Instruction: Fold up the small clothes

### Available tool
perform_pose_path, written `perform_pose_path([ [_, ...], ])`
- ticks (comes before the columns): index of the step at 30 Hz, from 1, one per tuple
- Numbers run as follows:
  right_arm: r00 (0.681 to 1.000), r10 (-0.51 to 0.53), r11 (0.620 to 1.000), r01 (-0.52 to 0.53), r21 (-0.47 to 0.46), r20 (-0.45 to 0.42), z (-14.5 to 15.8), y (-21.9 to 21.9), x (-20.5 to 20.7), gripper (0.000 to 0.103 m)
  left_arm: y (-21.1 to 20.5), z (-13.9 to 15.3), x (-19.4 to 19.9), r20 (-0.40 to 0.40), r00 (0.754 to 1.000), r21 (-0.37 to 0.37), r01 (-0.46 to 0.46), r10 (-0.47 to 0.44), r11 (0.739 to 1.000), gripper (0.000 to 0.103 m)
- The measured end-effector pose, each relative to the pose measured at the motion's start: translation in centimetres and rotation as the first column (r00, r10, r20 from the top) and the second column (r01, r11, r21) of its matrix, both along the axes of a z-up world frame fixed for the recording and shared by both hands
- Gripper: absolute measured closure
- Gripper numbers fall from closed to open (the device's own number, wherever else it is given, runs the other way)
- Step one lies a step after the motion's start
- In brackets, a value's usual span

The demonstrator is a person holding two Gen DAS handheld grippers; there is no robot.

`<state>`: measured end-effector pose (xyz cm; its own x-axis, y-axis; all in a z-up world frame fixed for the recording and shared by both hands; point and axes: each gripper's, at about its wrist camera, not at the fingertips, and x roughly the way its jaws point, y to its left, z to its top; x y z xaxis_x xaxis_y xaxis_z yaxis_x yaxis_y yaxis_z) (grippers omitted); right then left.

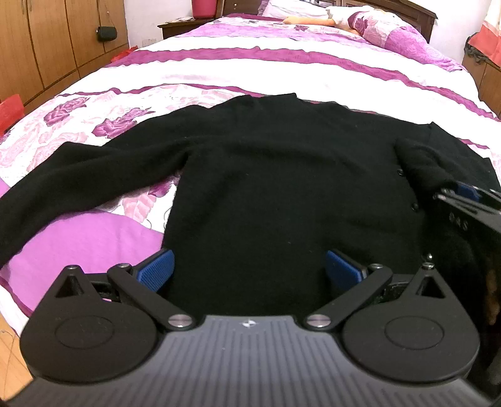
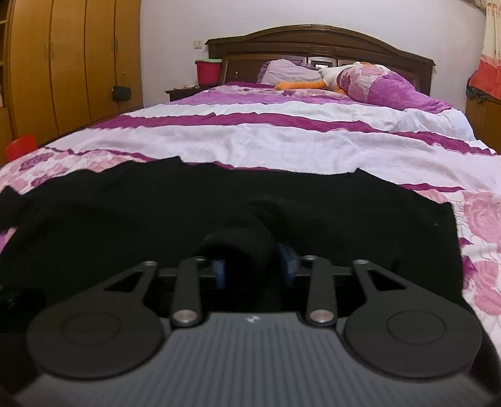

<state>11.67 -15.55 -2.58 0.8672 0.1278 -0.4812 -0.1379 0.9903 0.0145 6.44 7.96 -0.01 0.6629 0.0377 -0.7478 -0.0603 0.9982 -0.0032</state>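
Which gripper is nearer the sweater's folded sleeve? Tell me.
Right. The right gripper is shut on the folded sleeve; the left gripper hovers open at the hem of the sweater.

A bed point(image 2: 281, 137) with a purple-and-white floral bedspread point(image 1: 250, 75) meets a dark carved headboard point(image 2: 319, 43). Wooden wardrobes point(image 2: 72, 62) line the left; the wall point(image 2: 250, 15) is white.

So I've got a black knit sweater point(image 1: 281, 194) laid flat near the foot edge of the bed point(image 1: 250, 72), collar pointing toward the headboard. Its left sleeve stretches out toward the bed's left edge. The right sleeve is folded in over the body, cuff end bunched up. Small dark buttons show on the right side.
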Motion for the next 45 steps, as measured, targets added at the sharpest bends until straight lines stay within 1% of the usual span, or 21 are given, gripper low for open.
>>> perform_pose_path([
  [1, 1.0, -0.001, 1.0, 0.001, 0.005, -0.004, 0.1, -0.1, -0.5, 0.056, -0.1, 0.0, -0.1, 0.0, 1.0, -0.001, 0.003, -0.003, 1.0, 0.0],
  [3, 1.0, -0.001, 0.999, 0.002, 0.032, -0.021, 0.5, -0.5, -1.6, 0.054, -0.4, 0.2, -0.3, 0.003, 1.0, -0.003, 0.01, -0.01, 1.0, 0.0],
  [7, 0.999, 0.014, 0.995, -0.009, 0.104, -0.051, 1.3, -1.8, -3.7, 0.053, -1.2, 0.7, -0.8, 0.015, 0.999, 0.0, 0.031, -0.031, 1.0, 0.0],
  [10, 0.999, 0.014, 0.988, -0.006, 0.152, -0.053, 2.3, -3.3, -5.7, 0.052, -2.3, 1.2, -1.2, 0.028, 0.997, 0.01, 0.065, -0.065, 0.998, 0.0],
  [14, 0.999, -0.035, 0.978, 0.041, 0.206, -0.035, 3.1, -6.2, -8.1, 0.052, -4.6, 1.9, -1.4, 0.047, 0.991, 0.03, 0.12, -0.122, 0.992, 0.0],
  [16, 0.995, -0.093, 0.971, 0.096, 0.218, -0.025, 3.4, -7.8, -8.9, 0.052, -5.9, 2.3, -1.4, 0.055, 0.986, 0.039, 0.154, -0.156, 0.987, 0.0],
  [19, 0.986, -0.165, 0.962, 0.163, 0.219, -0.011, 3.4, -9.9, -9.3, 0.052, -8.2, 2.9, -1.2, 0.074, 0.974, 0.046, 0.213, -0.216, 0.976, 0.0],
  [22, 0.974, -0.223, 0.946, 0.224, 0.234, -0.03, 3.0, -12.0, -9.4, 0.052, -10.6, 3.2, -0.9, 0.091, 0.958, 0.051, 0.268, -0.271, 0.962, 0.0],
  [25, 0.965, -0.257, 0.93, 0.26, 0.259, -0.045, 2.5, -13.5, -9.4, 0.052, -13.1, 3.1, -0.3, 0.1, 0.94, 0.063, 0.321, -0.326, 0.945, 0.0],
  [28, 0.963, -0.265, 0.926, 0.271, 0.265, -0.057, 1.8, -14.5, -9.7, 0.052, -15.6, 2.9, 0.4, 0.114, 0.921, 0.076, 0.365, -0.372, 0.928, 0.0],
  [31, 0.963, -0.261, 0.927, 0.269, 0.26, -0.065, 1.1, -15.2, -9.9, 0.052, -18.1, 2.4, 1.3, 0.121, 0.906, 0.096, 0.397, -0.406, 0.913, 0.008],
  [33, 0.963, -0.26, 0.929, 0.269, 0.253, -0.071, 0.7, -15.2, -9.6, 0.052, -19.7, 2.0, 1.9, 0.128, 0.893, 0.113, 0.418, -0.431, 0.901, 0.016],
  [37, 0.963, -0.257, 0.928, 0.27, 0.257, -0.083, -0.2, -15.7, -9.4, 0.052, -22.5, 0.8, 3.3, 0.132, 0.864, 0.149, 0.467, -0.485, 0.872, 0.021],
  [40, 0.963, -0.251, 0.927, 0.267, 0.264, -0.093, -0.9, -15.9, -9.2, 0.052, -24.0, -0.4, 4.2, 0.128, 0.855, 0.181, 0.478, -0.502, 0.86, 0.025],
  [41, 0.963, -0.25, 0.927, 0.267, 0.263, -0.095, -1.2, -16.0, -9.1, 0.052, -24.6, -0.9, 4.6, 0.131, 0.854, 0.201, 0.474, -0.504, 0.857, 0.029],
  [42, 0.964, -0.249, 0.928, 0.266, 0.263, -0.096, -1.4, -16.0, -9.1, 0.052, -24.8, -1.2, 4.9, 0.136, 0.853, 0.217, 0.47, -0.503, 0.855, 0.042],
  [43, 0.964, -0.248, 0.928, 0.264, 0.262, -0.095, -1.6, -16.0, -9.0, 0.052, -25.0, -1.4, 5.2, 0.143, 0.853, 0.231, 0.465, -0.502, 0.855, 0.05],
  [44, 0.964, -0.247, 0.929, 0.264, 0.26, -0.094, -1.7, -16.0, -9.0, 0.053, -25.0, -1.4, 5.3, 0.153, 0.853, 0.239, 0.458, -0.499, 0.856, 0.07],
  [45, 0.965, -0.247, 0.93, 0.262, 0.256, -0.092, -1.8, -15.9, -9.0, 0.053, -24.7, -1.3, 5.4, 0.162, 0.855, 0.239, 0.45, -0.493, 0.86, 0.083],
])
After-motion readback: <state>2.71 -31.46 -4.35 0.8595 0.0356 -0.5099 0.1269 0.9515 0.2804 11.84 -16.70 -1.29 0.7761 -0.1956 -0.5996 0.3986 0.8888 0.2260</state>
